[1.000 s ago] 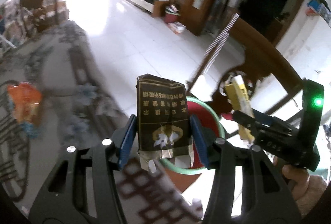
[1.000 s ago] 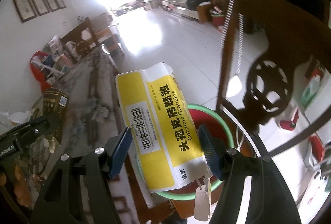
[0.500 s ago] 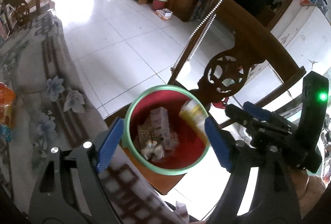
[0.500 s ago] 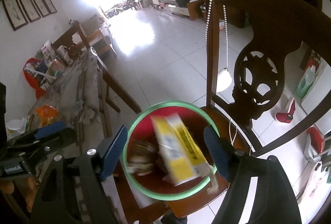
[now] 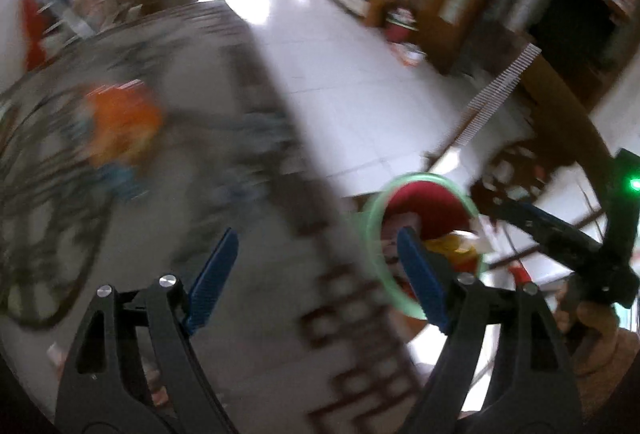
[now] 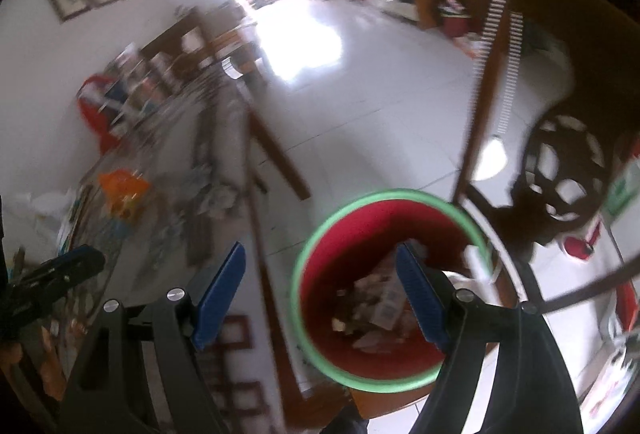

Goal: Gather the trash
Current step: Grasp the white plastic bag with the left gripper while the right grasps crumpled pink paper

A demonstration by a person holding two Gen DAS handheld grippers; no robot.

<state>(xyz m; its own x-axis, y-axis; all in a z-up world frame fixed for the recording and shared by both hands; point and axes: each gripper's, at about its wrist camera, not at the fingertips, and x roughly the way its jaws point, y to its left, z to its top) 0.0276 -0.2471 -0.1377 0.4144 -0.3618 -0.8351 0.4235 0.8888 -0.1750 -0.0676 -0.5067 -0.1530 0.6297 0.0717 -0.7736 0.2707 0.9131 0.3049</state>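
Note:
A red bin with a green rim [image 6: 390, 195] stands on a wooden chair seat and holds several boxes and scraps [image 6: 384, 302]. It also shows in the left wrist view [image 5: 376, 218], blurred, with a yellow box [image 5: 452, 246] inside. My left gripper [image 5: 316, 274] is open and empty over the patterned tablecloth. My right gripper [image 6: 320, 288] is open and empty, over the table's edge just left of the bin. An orange wrapper [image 5: 120, 121] lies on the table, also in the right wrist view [image 6: 124, 189]. The left gripper shows in the right wrist view [image 6: 52, 274]; the right gripper shows in the left wrist view [image 5: 536, 222].
The carved wooden chair back [image 6: 568, 149] rises right of the bin, with bead strings [image 6: 490, 17] hanging on it. The table [image 5: 224, 218] has a grey flowered cloth. White tiled floor [image 6: 360, 81] lies beyond. Clutter and a red bag [image 6: 92, 101] sit at the table's far end.
Both grippers opened and dropped their boxes into the bin: the dark packet from the left, the yellow box from the right. Both have since swung left towards the table.

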